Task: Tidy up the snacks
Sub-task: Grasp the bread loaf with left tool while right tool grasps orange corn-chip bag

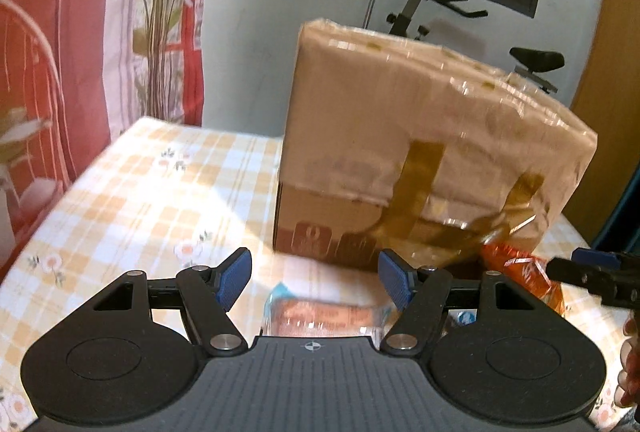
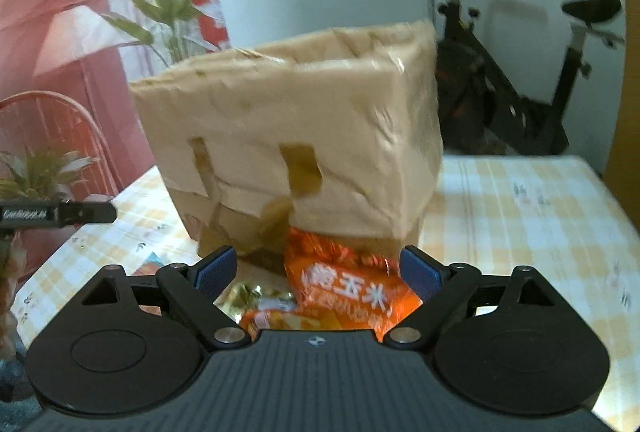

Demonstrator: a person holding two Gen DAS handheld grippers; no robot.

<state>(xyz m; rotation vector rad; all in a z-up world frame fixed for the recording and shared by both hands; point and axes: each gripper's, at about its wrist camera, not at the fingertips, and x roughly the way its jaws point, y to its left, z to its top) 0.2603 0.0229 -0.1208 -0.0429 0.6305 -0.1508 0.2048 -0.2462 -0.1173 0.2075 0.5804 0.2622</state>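
Observation:
A tall taped cardboard box stands on the checked tablecloth; it also shows in the right wrist view. My left gripper is open above a clear-wrapped pink snack pack lying before the box. My right gripper is open, its jaws on either side of an orange snack bag at the box's base. The orange bag and the right gripper's tip show at the right in the left wrist view. A gold-wrapped snack lies left of the orange bag.
The table has a yellow checked cloth. A plant and red curtain stand at the left behind the table. An exercise bike stands behind the table at the right. The left gripper's side shows at the left edge.

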